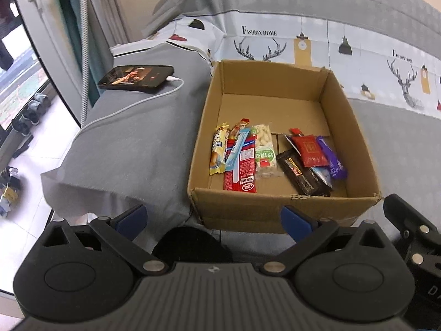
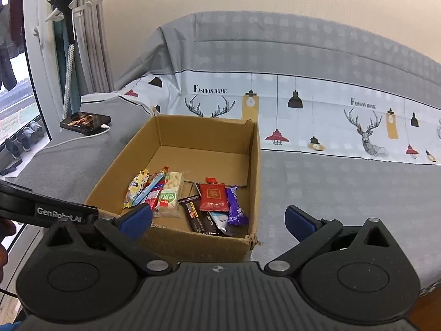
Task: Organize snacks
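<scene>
Both hand-held grippers, left (image 1: 213, 218) and right (image 2: 217, 219), hang spread and empty before the box (image 1: 275, 209) of snacks (image 1: 275, 157); a charging phone (image 1: 137, 78) lies left on the bed (image 1: 132, 149).

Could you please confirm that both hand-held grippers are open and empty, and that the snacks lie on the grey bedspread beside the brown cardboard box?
Not quite. The snack packets lie inside the brown cardboard box, on its floor, not beside it on the grey bedspread; the left wrist view shows this. The rest holds: the left hand-held gripper and right hand-held gripper are open and empty.
</scene>
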